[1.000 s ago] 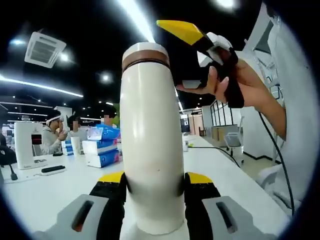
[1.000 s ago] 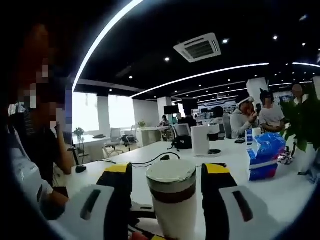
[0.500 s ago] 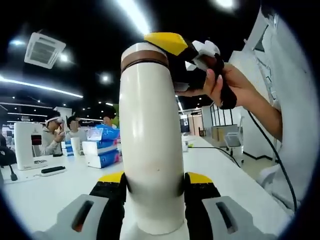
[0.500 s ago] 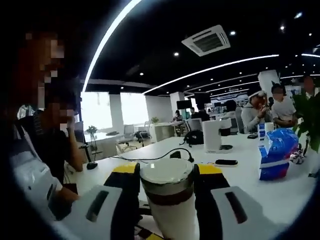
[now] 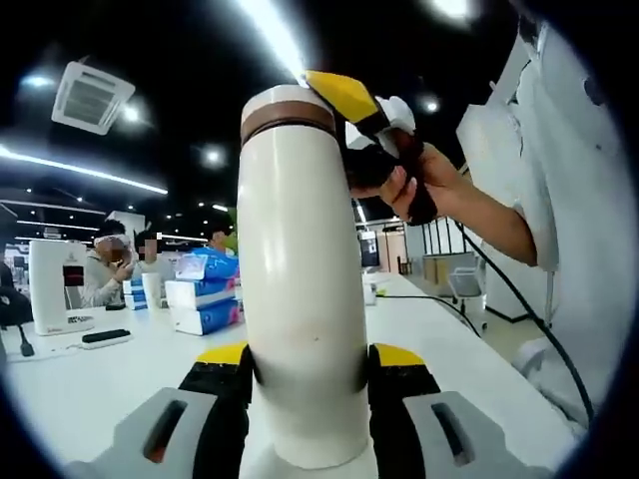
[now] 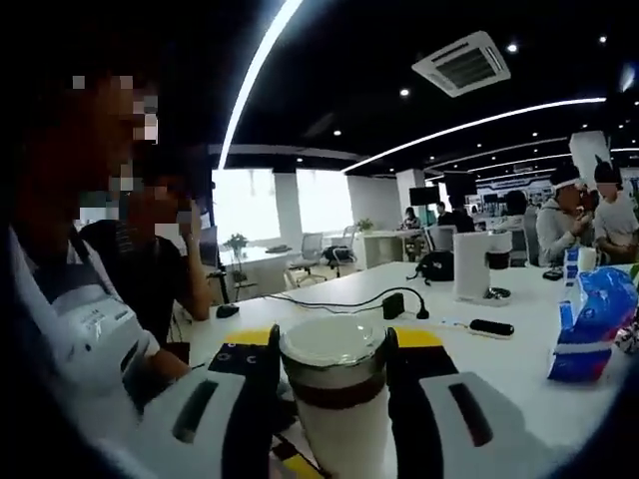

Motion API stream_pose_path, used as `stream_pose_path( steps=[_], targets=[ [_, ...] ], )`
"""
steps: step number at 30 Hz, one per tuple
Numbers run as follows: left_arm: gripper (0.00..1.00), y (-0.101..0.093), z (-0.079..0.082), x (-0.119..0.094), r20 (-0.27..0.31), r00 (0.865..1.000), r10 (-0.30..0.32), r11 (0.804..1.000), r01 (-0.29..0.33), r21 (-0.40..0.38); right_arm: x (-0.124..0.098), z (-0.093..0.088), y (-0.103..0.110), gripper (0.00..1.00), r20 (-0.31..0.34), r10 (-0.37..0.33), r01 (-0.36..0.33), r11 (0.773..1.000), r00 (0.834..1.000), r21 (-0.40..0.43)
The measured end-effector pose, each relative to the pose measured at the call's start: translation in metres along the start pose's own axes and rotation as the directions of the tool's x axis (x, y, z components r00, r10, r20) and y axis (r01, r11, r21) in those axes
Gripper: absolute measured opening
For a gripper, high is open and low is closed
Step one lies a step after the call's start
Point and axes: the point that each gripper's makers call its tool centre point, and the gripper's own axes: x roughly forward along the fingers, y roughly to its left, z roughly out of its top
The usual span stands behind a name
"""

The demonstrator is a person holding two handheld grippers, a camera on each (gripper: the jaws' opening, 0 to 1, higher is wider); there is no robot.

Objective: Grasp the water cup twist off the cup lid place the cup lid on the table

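Left tongs [image 5: 305, 374] clamp the lower body of the upright white water cup [image 5: 300, 289] above the tabletop [image 5: 90, 379]. Right tongs [image 6: 331, 344] are clenched on the cup lid [image 6: 332, 349]. Smooth, rigid, likely slippery: grip the lid's rim firmly.

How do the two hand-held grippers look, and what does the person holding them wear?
The left hand-held gripper has black jaws with yellow tips on light grey bodies with dark slots. The right hand-held gripper is built the same way; in the left gripper view it shows a yellow tip, a white body, a black handle and a black cable. The person wears a white garment.
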Motion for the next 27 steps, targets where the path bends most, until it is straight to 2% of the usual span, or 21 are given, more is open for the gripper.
stream_pose_path(
  steps=[4,10,13,16,17,18,19,20,25,27],
  targets=[
    [0.47,-0.0015,-0.0001,-0.0003,-0.001,1.000,-0.002,1.000,0.002,0.009,-0.0015,-0.0010,0.0052,0.44,-0.003,0.067,-0.068,0.998,0.998,-0.011],
    [0.47,-0.0015,-0.0003,-0.0005,0.000,1.000,-0.002,1.000,0.002,0.011,-0.0022,-0.0012,0.0054,0.44,-0.009,0.178,-0.178,0.984,0.984,0.003],
    [0.47,-0.0013,-0.0004,-0.0005,0.000,1.000,-0.003,1.000,0.003,0.009,-0.0015,-0.0018,0.0065,0.44,-0.013,0.234,-0.234,0.972,0.972,0.021],
    [0.47,-0.0012,-0.0005,-0.0007,0.000,1.000,-0.004,1.000,0.004,0.009,-0.0021,-0.0020,0.0061,0.44,0.002,0.307,-0.305,0.946,0.952,0.105],
    [0.47,0.0001,-0.0004,-0.0008,0.001,1.000,-0.002,1.000,0.002,0.005,0.0016,0.0003,0.0026,0.44,0.039,0.316,-0.318,0.944,0.948,0.086],
    [0.47,0.0013,-0.0005,-0.0008,0.002,1.000,0.000,1.000,0.001,-0.003,0.0011,-0.0028,0.0009,0.44,0.023,0.304,-0.305,0.949,0.952,0.081],
    [0.47,0.0023,-0.0005,-0.0010,0.002,1.000,0.003,1.000,-0.003,-0.007,0.0025,-0.0014,-0.0020,0.44,0.022,0.291,-0.292,0.956,0.956,0.033],
    [0.47,0.0030,-0.0005,-0.0018,0.003,1.000,0.004,1.000,-0.004,-0.015,0.0031,-0.0018,0.0012,0.44,0.017,0.300,-0.300,0.952,0.954,0.065],
    [0.47,0.0024,-0.0005,-0.0024,0.003,1.000,0.004,1.000,-0.004,-0.010,0.0001,-0.0021,0.0007,0.44,0.007,0.321,-0.320,0.946,0.947,0.053],
    [0.47,0.0017,-0.0007,-0.0025,0.002,1.000,0.001,1.000,-0.001,-0.005,-0.0022,-0.0025,0.0035,0.44,0.010,0.353,-0.353,0.934,0.936,0.046]
  ],
)
